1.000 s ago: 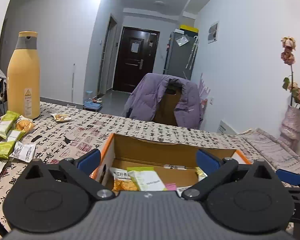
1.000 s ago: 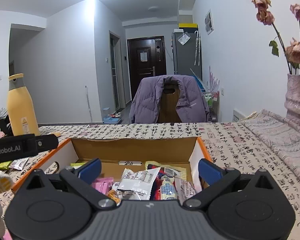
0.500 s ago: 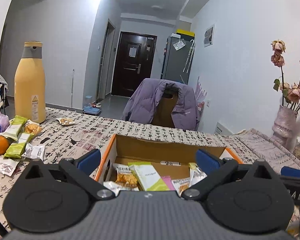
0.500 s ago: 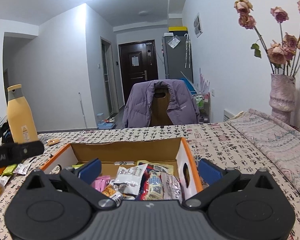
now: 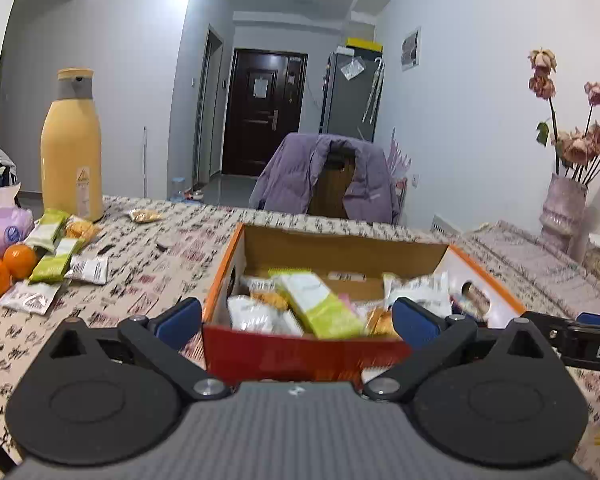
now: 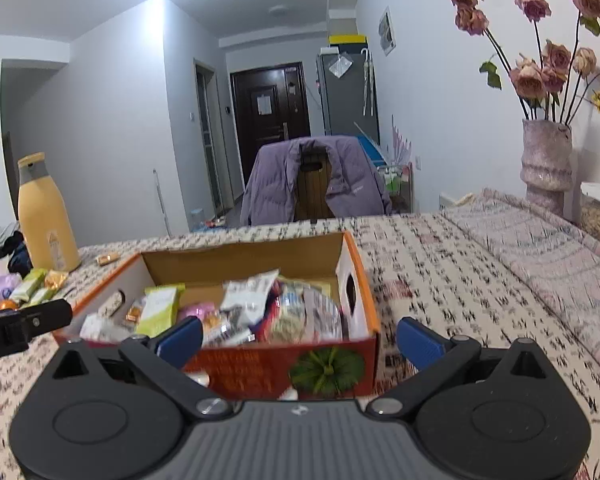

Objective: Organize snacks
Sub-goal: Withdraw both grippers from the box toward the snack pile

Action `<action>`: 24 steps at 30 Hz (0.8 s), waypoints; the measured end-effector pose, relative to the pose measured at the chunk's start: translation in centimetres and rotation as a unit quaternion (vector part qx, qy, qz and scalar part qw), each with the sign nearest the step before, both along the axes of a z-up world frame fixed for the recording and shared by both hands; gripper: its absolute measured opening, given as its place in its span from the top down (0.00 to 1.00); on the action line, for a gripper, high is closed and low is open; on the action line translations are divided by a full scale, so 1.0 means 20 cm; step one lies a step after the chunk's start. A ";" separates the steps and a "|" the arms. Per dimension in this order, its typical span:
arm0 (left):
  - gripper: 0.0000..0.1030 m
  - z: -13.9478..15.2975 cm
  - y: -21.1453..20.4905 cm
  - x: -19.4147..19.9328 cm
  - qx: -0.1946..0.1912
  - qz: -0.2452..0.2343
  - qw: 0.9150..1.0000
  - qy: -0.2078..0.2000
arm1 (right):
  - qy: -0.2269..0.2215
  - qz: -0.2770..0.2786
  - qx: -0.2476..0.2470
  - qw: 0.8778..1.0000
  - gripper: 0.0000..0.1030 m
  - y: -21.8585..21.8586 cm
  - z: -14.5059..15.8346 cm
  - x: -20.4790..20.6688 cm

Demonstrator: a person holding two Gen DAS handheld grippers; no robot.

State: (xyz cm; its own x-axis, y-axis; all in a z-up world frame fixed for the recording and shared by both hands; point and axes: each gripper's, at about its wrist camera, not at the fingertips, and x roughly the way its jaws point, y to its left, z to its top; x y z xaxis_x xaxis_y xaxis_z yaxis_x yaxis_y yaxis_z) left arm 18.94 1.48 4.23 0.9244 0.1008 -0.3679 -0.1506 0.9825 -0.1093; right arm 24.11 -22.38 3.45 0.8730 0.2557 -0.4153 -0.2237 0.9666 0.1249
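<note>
left wrist view: left gripper (image 5: 296,326) fingers spread wide, nothing held, hovering before the orange box (image 5: 300,350) of snack packets (image 5: 318,304) on the table (image 5: 148,264). more loose packets (image 5: 52,266) off left beside oranges (image 5: 18,260). right gripper (image 6: 299,338) fingers likewise apart, empty.

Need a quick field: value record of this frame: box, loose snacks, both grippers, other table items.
box: open cardboard box on the patterned table, holding mixed snack packets
loose snacks: green and white packets on the table left of the box, outside it
left gripper: open, empty, near the box's front wall
right gripper: open, empty, near the box's front wall
other items: yellow bottle, oranges, vase of dried roses
</note>
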 end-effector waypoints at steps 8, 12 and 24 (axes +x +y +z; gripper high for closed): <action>0.00 -0.13 0.05 -0.08 0.000 -0.007 0.999 0.049 | 0.034 0.010 0.005 0.999 0.00 -0.06 -0.09 -0.06; 0.00 -0.18 0.08 -0.11 0.010 -0.013 0.998 0.057 | 0.041 0.012 0.008 0.999 0.00 -0.09 -0.14 -0.08; 0.00 -0.25 0.10 -0.10 -0.005 -0.019 0.997 0.078 | 0.063 0.016 0.001 0.998 0.00 -0.15 -0.26 -0.14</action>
